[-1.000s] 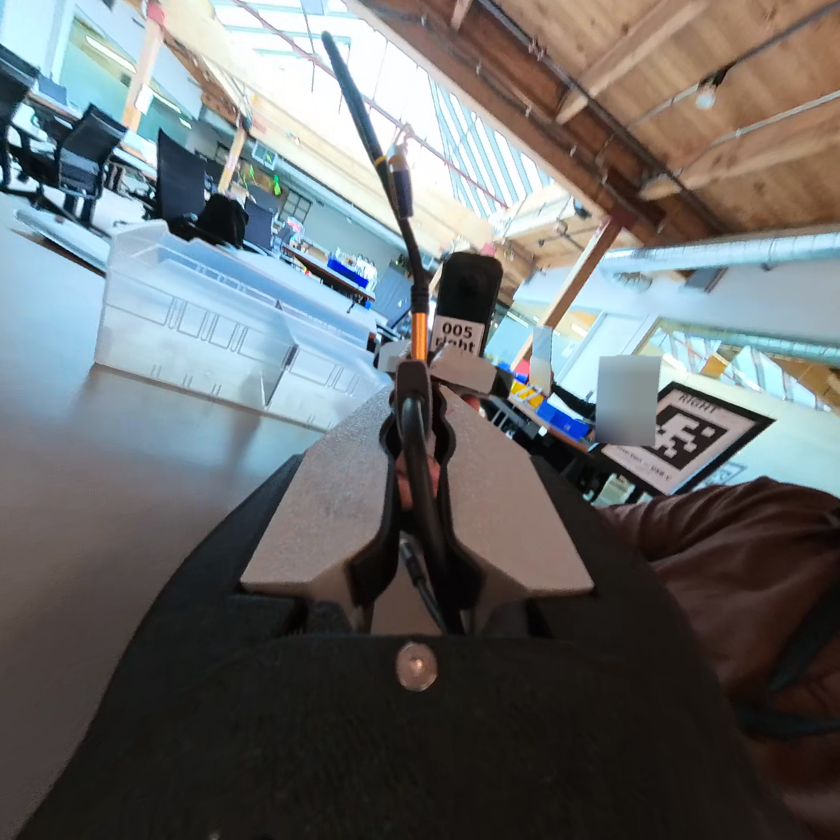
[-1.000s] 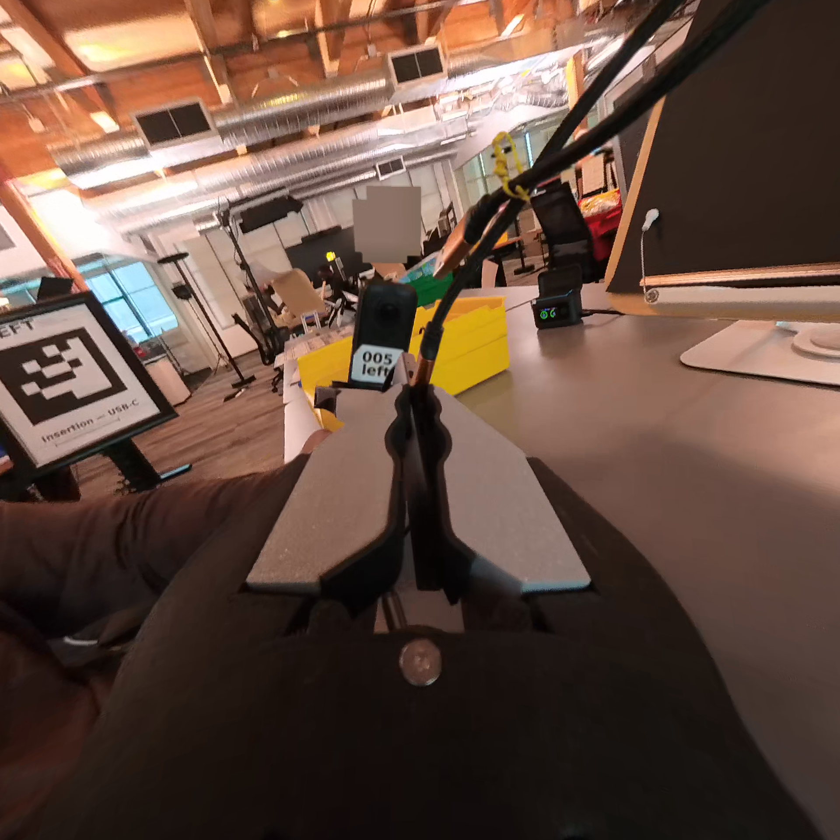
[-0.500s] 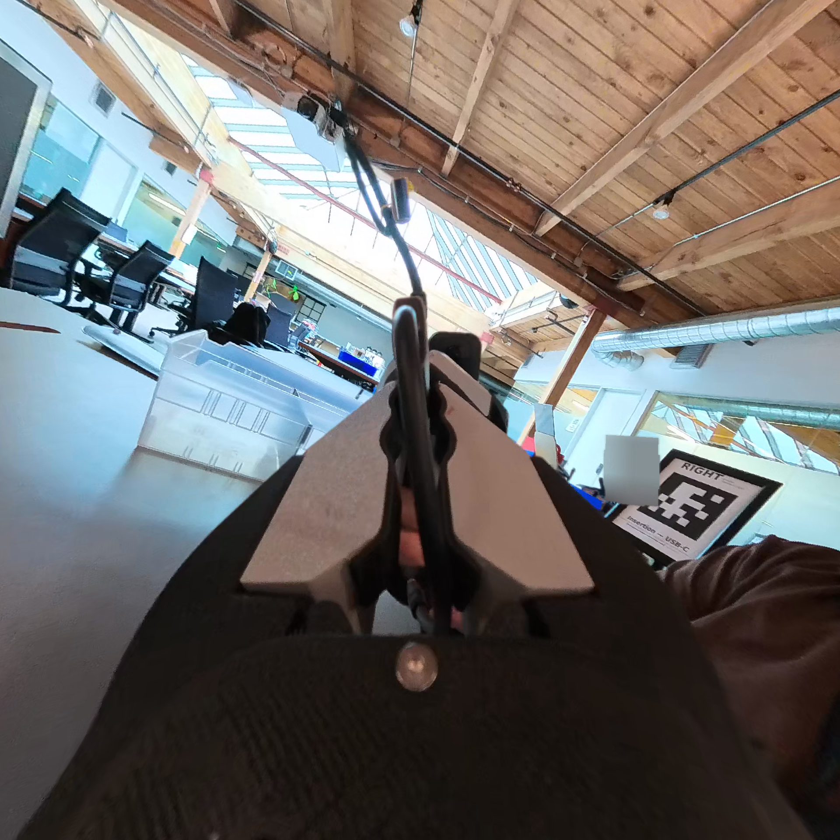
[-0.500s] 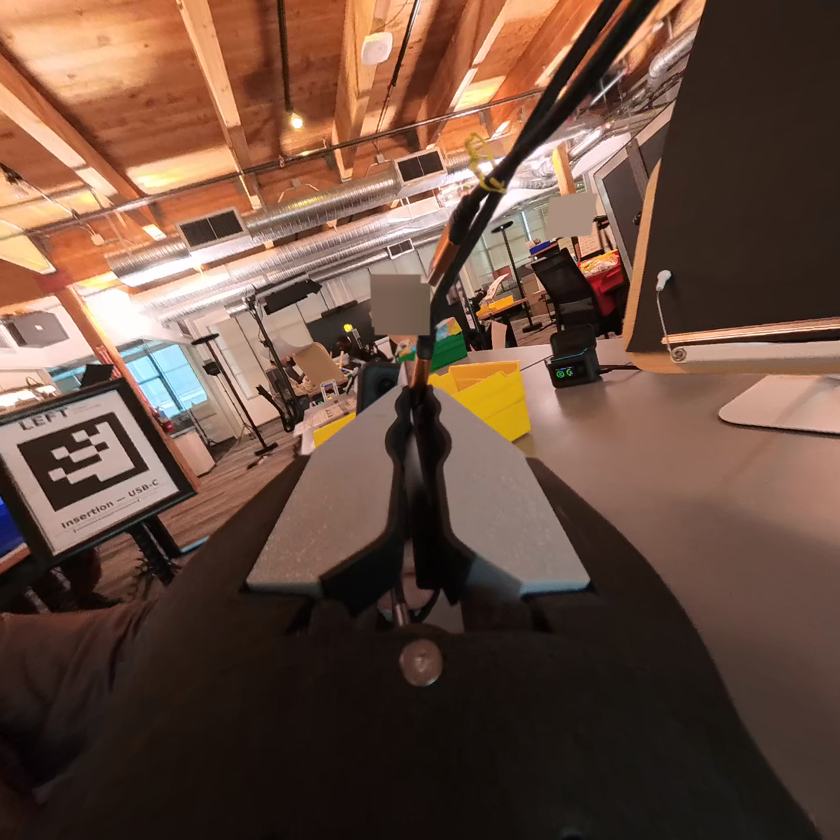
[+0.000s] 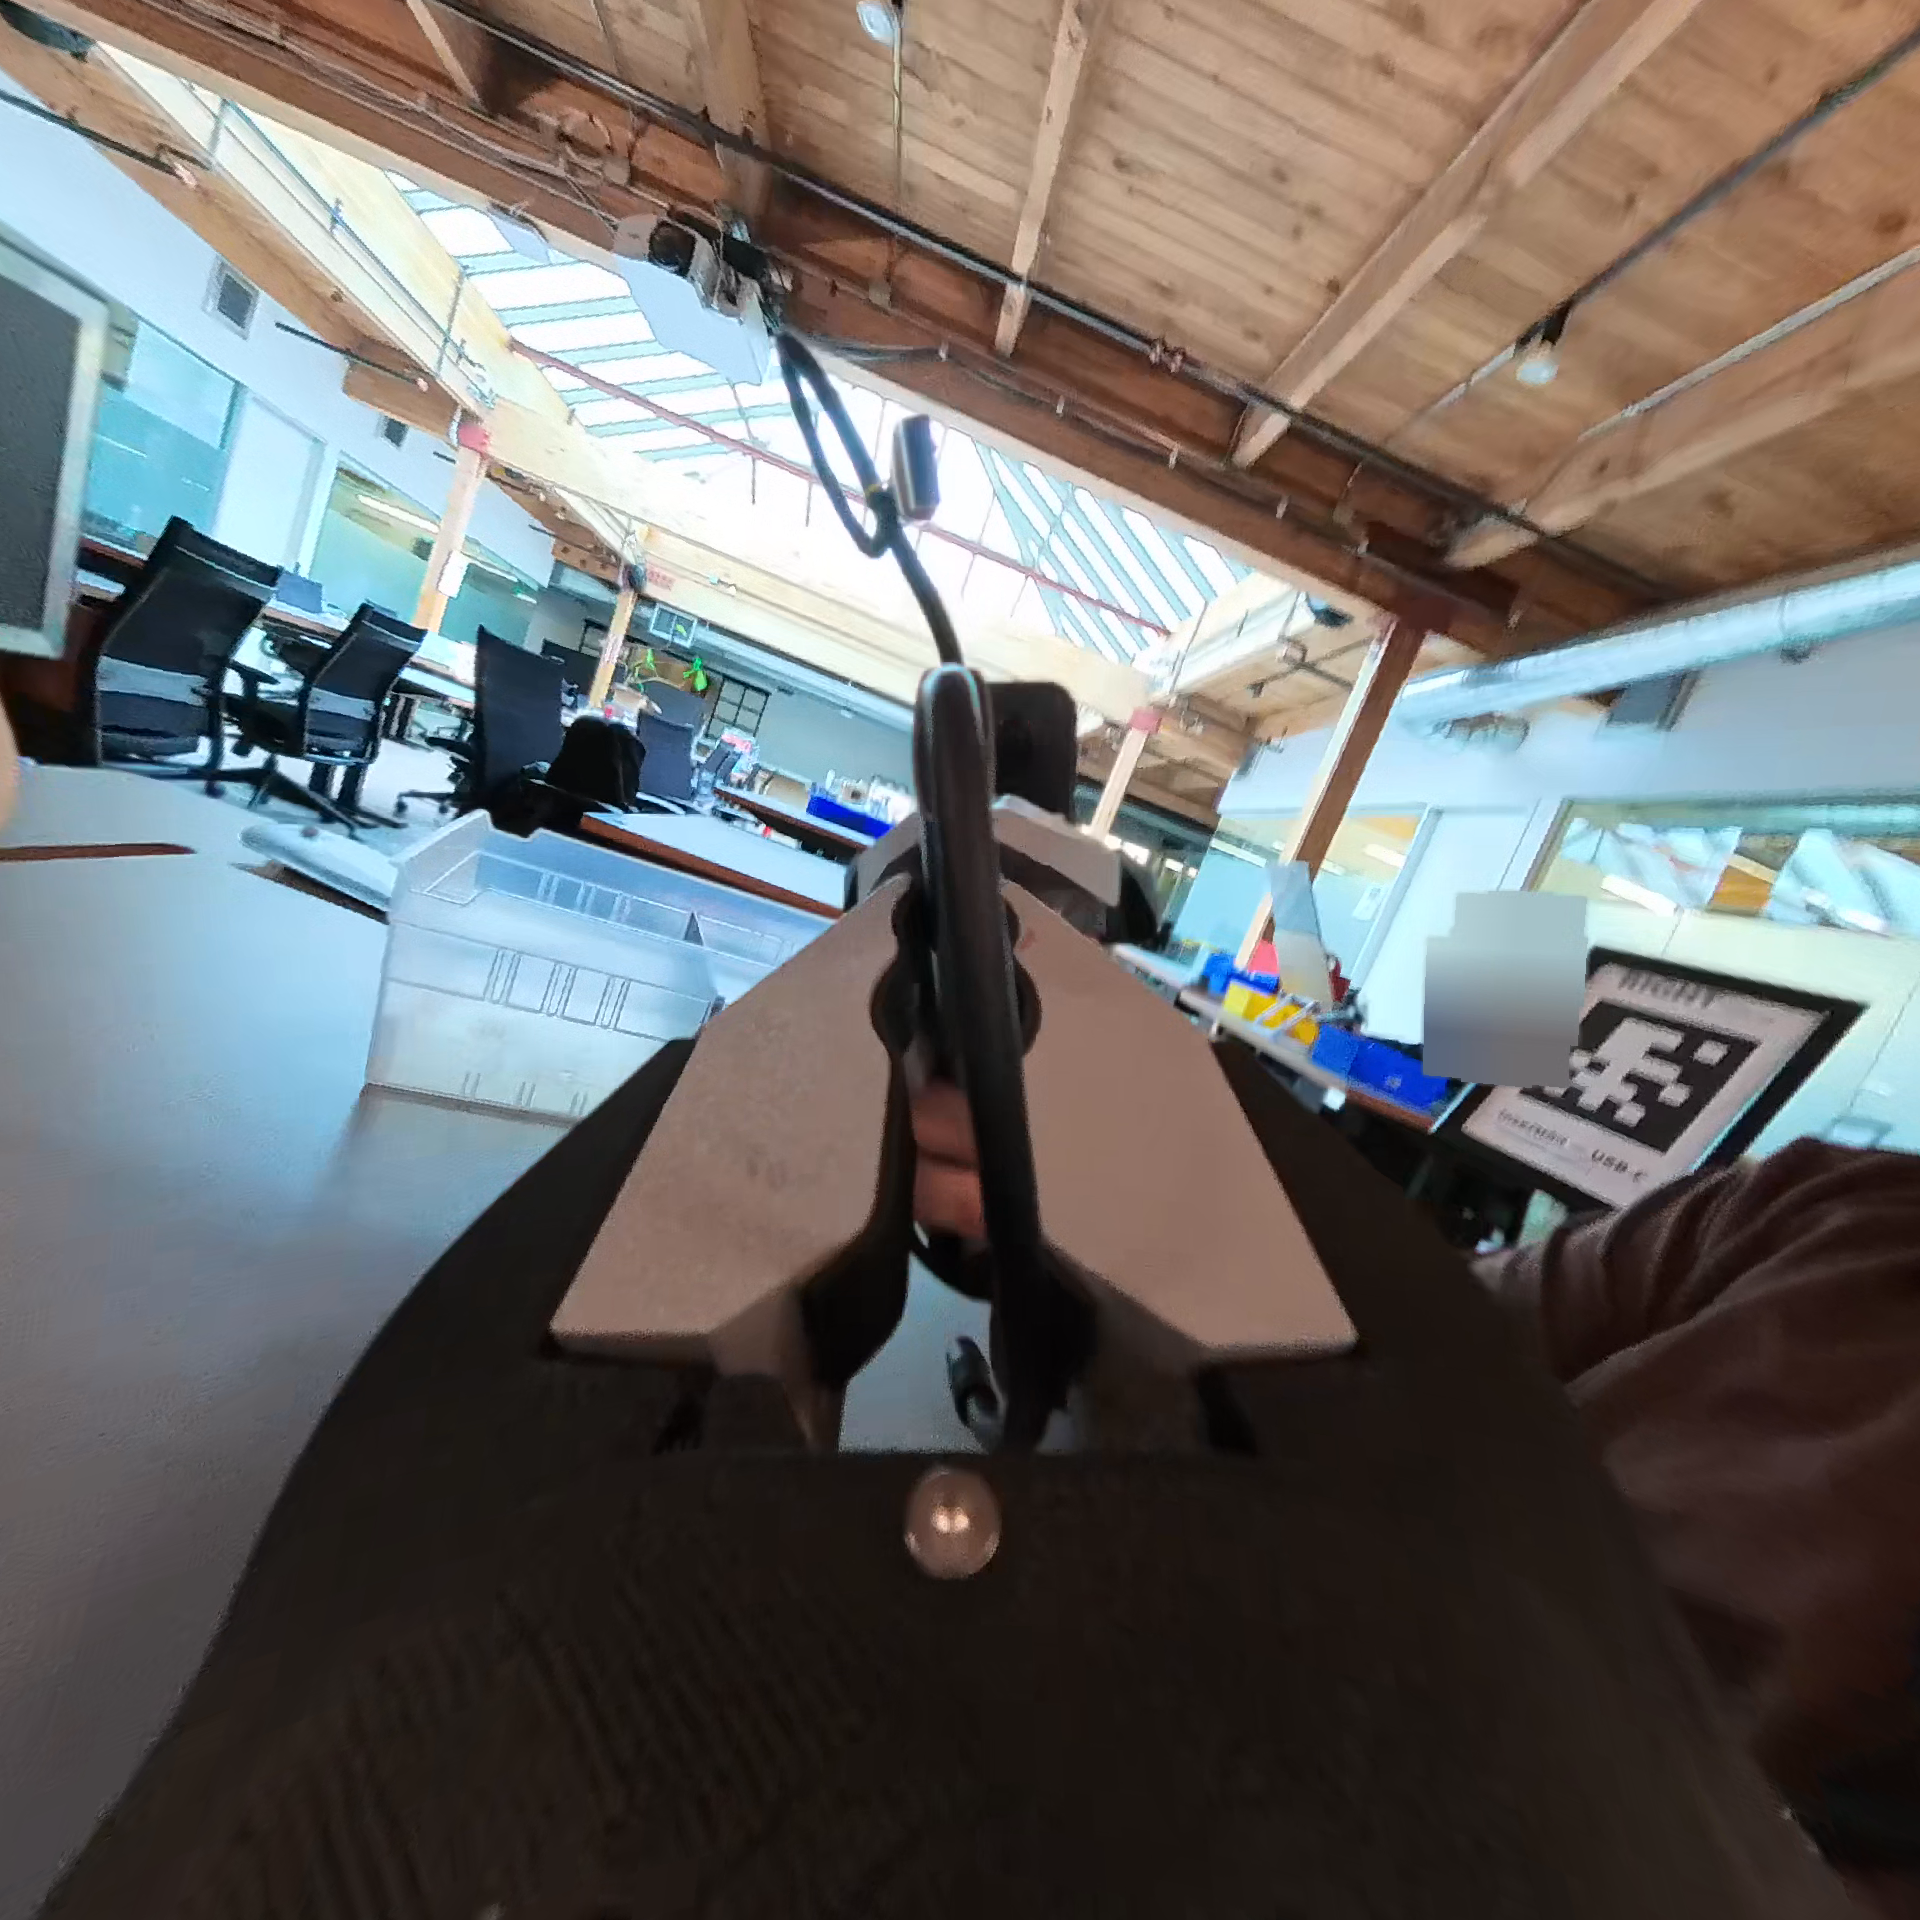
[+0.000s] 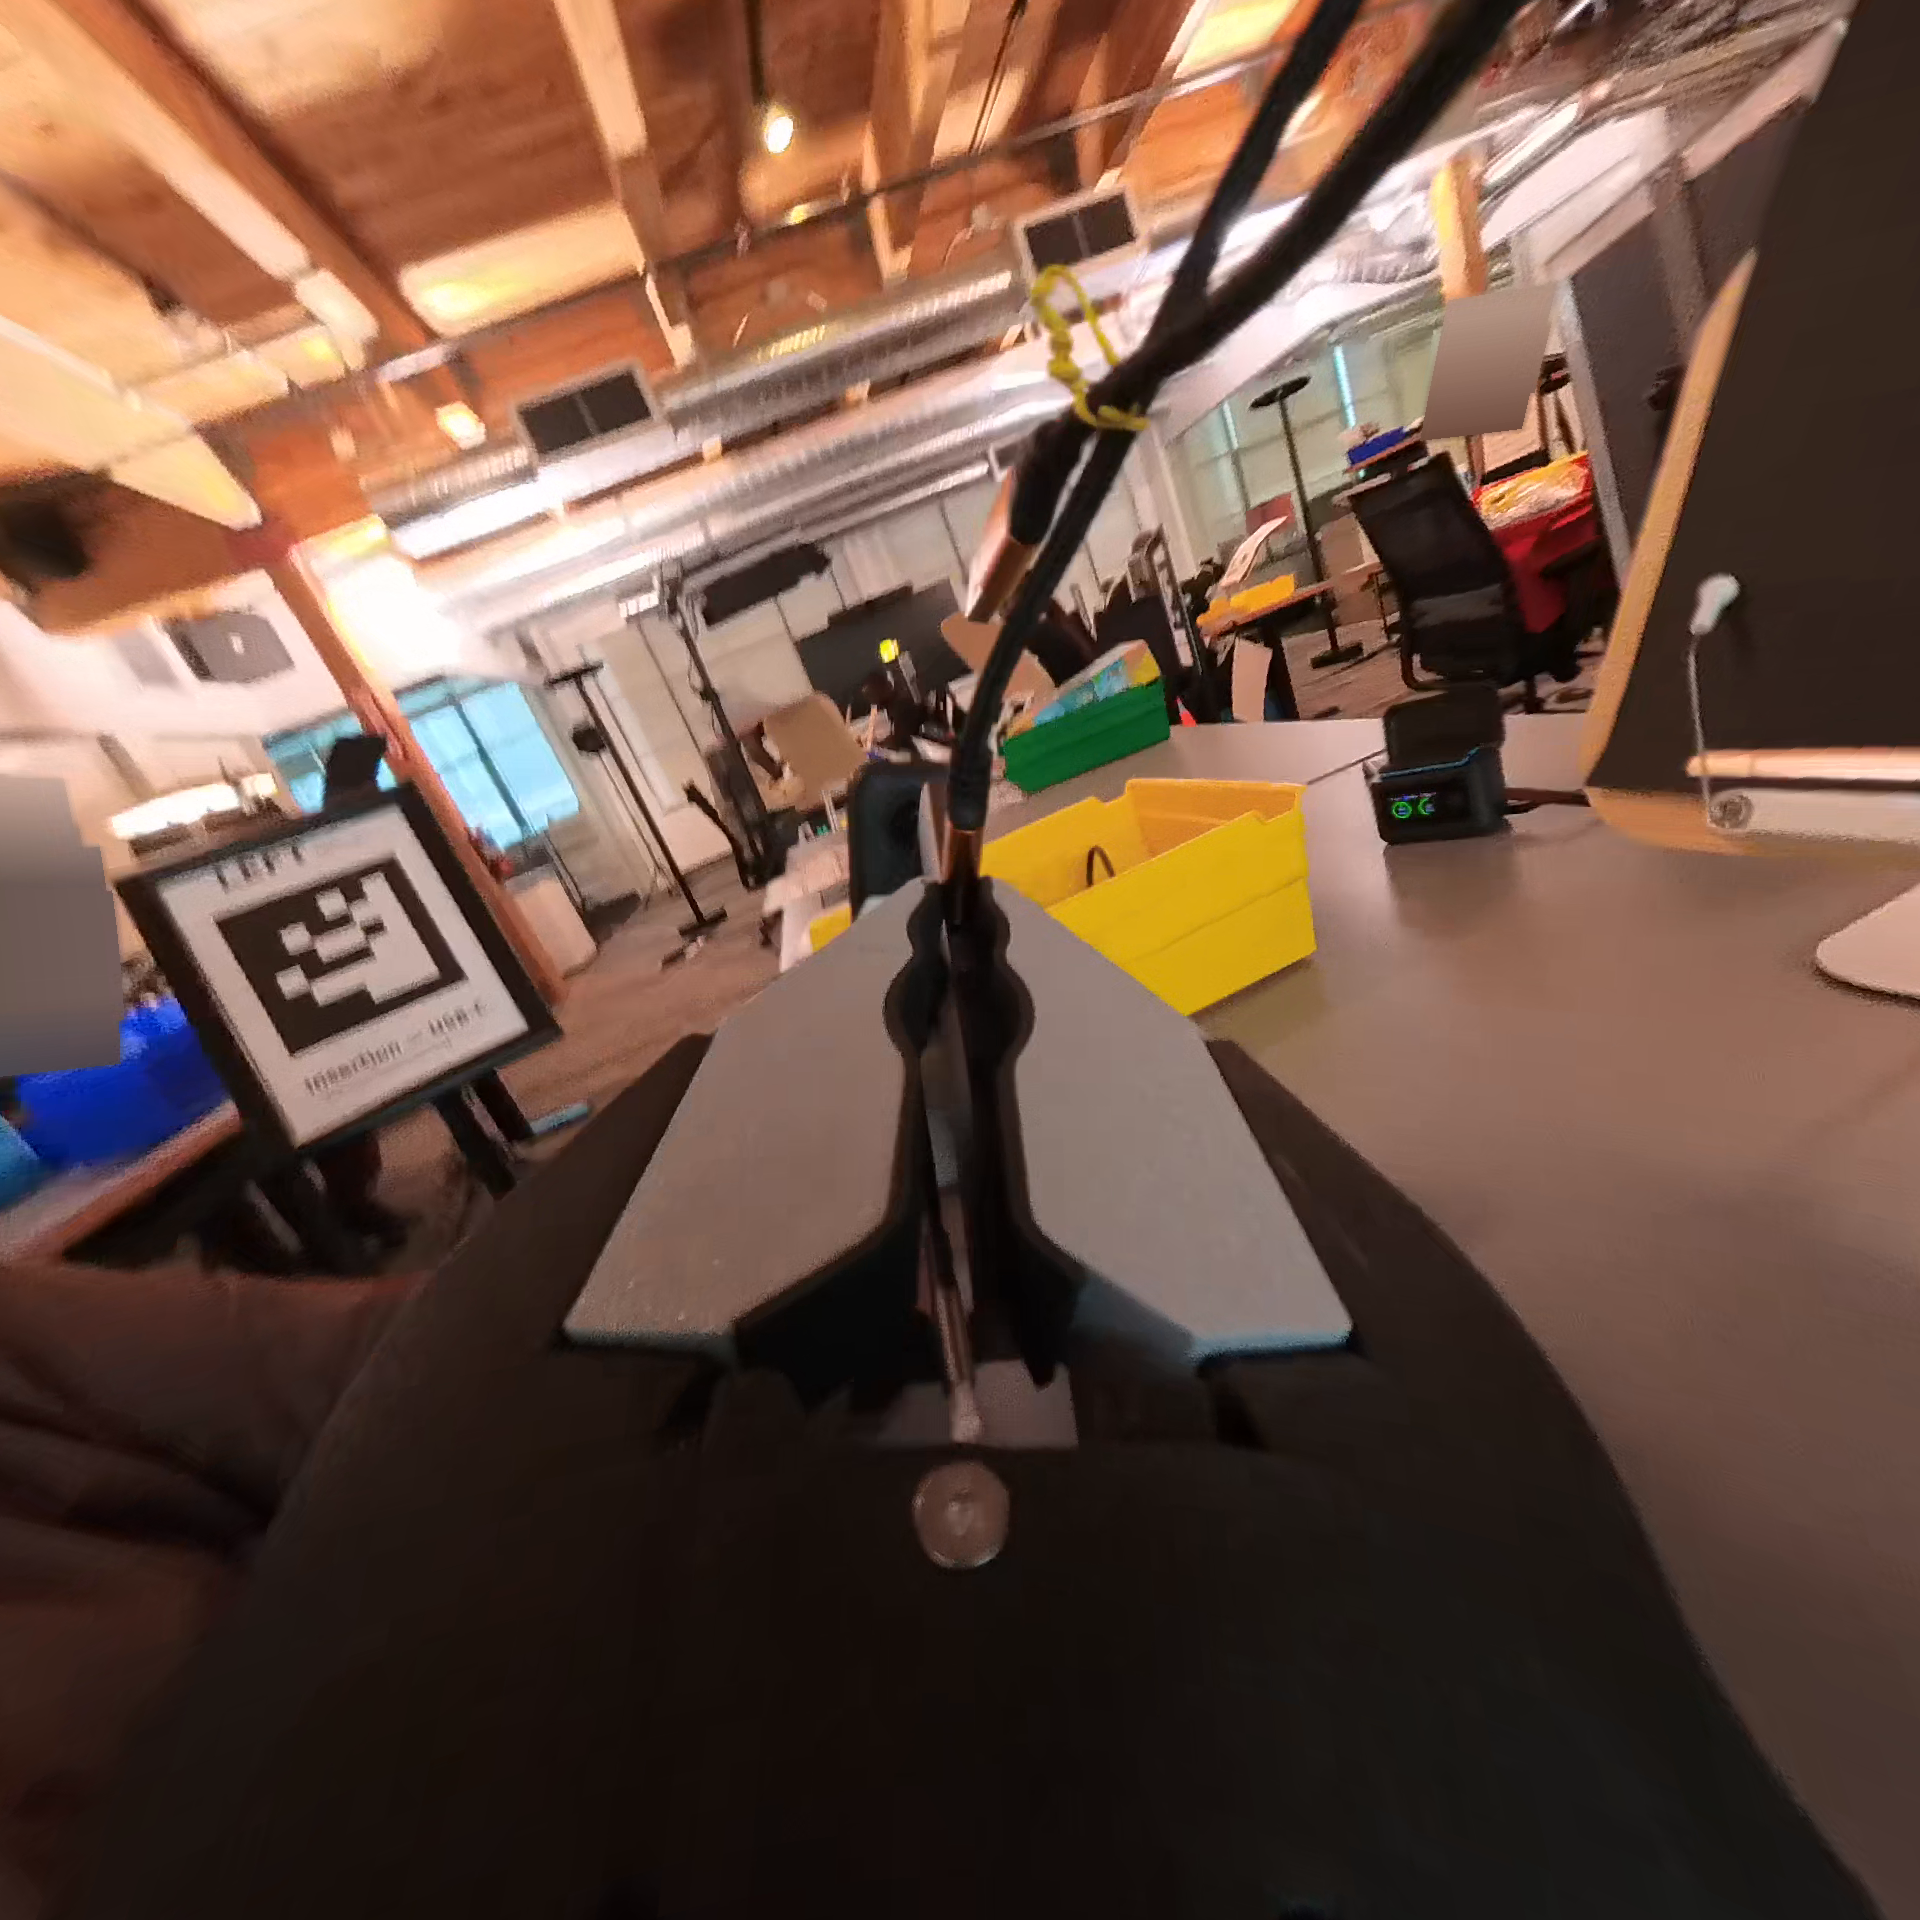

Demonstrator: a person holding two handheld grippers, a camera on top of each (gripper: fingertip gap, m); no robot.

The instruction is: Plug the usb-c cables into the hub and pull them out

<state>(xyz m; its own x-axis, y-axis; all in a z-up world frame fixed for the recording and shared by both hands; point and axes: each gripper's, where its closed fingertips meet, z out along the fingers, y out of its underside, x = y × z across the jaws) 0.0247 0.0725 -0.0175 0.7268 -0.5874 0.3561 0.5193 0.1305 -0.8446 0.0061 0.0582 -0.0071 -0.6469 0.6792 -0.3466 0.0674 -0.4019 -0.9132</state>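
usb-c cable (image 5: pixel 961 935), black and looped, sits pinched between the closed fingers of the left gripper (image 5: pixel 956 904), its silver plug (image 5: pixel 914 468) raised. right gripper (image 6: pixel 956 914) clamps another black cable (image 6: pixel 997 665) with a copper collar and yellow tie (image 6: pixel 1081 353) above the grey table (image 6: pixel 1558 1091).
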